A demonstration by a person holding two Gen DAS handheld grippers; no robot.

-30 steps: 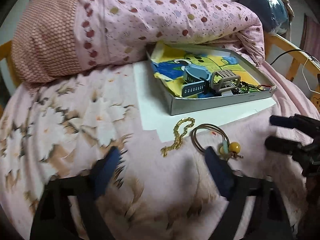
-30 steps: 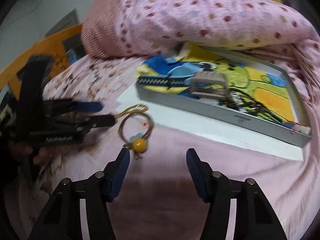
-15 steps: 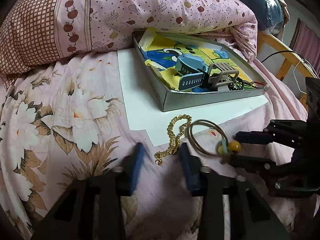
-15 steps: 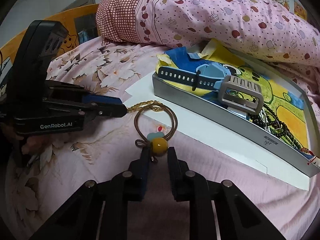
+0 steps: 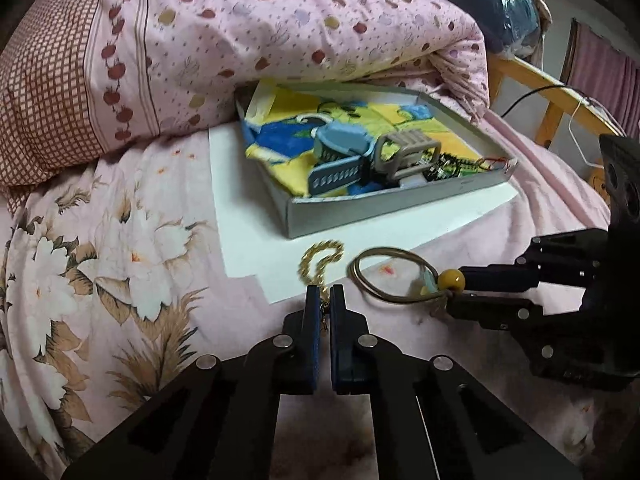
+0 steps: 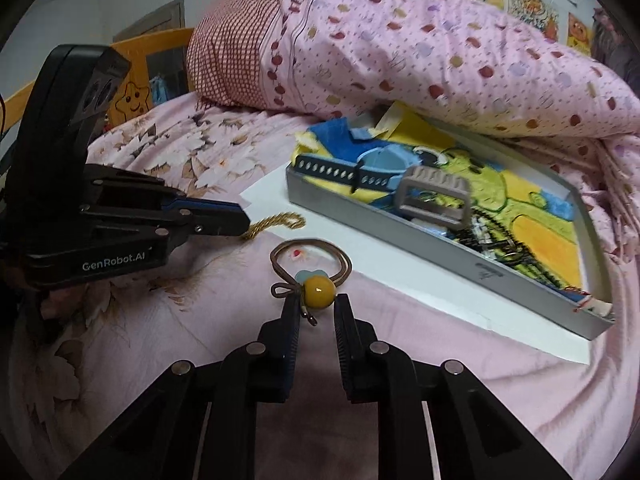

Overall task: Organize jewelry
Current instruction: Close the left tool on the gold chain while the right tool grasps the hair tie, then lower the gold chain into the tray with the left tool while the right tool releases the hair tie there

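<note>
A gold chain (image 5: pixel 320 258) lies on the bed at the corner of a white sheet of paper (image 5: pixel 248 216). My left gripper (image 5: pixel 324 300) is shut on the chain's near end; it also shows in the right wrist view (image 6: pixel 240 224). A brown hair tie with a yellow bead (image 6: pixel 318 290) lies beside the chain. My right gripper (image 6: pixel 316 312) is closed around the bead and knot; it also shows in the left wrist view (image 5: pixel 452 300). A grey tray (image 5: pixel 384 208) behind holds a blue watch (image 5: pixel 340 160), a grey buckle (image 5: pixel 404 152) and dark beads.
A pink dotted quilt (image 5: pixel 280 32) is piled behind the tray and overhangs its far edge. The bed has a floral pink sheet (image 5: pixel 100 240). A wooden bed rail (image 5: pixel 552 92) and a cable run at the right.
Both grippers moved forward and closed: the left one onto the gold chain's end, the right one around the hair tie's bead. One second ago both were wide open.
</note>
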